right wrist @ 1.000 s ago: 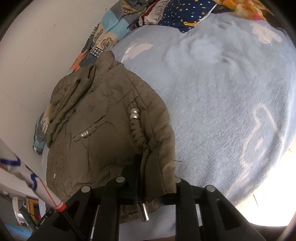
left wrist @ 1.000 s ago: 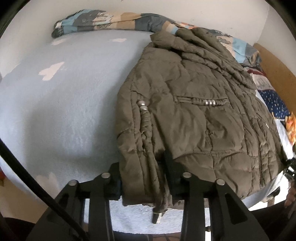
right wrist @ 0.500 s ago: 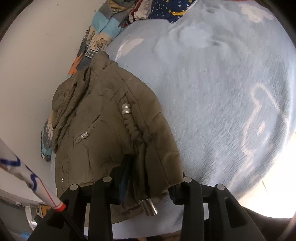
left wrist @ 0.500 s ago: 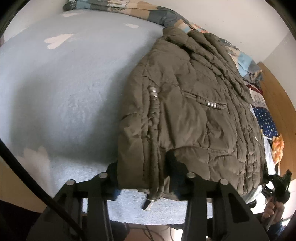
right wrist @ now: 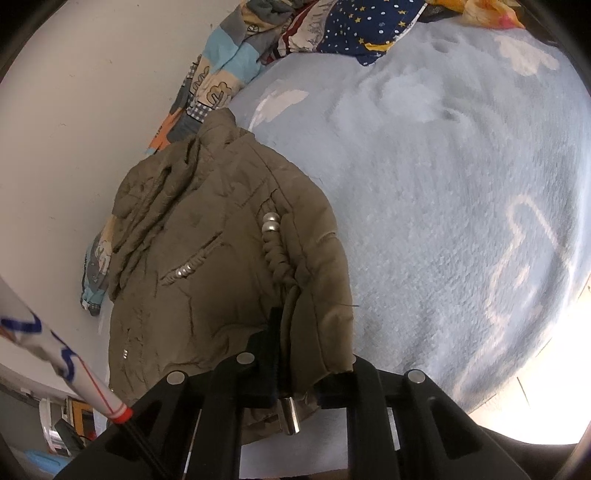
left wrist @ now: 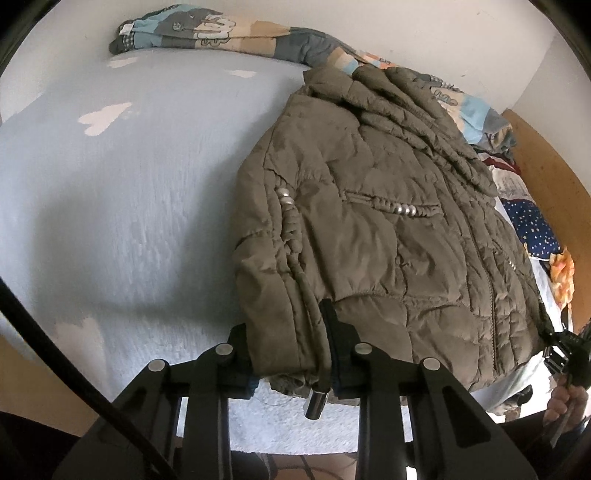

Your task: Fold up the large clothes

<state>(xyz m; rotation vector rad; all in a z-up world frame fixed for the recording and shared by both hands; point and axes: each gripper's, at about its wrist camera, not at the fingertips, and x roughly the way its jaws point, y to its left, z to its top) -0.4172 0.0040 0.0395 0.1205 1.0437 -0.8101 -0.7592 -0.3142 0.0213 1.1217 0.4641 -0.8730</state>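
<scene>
Olive quilted jacket (left wrist: 373,236) lies on the right part of the bed (left wrist: 140,206), its collar at the far wall and its hem at the near edge. A pale-blue fleecy cover leaves wide open room to the left. The left claw (left wrist: 288,350) is closing on the near hem corner, fabric between its jaws. The right claw (right wrist: 314,365) is clamped on the opposite hem corner. Patterned bedding (left wrist: 207,33) is bunched along the white wall.
</scene>
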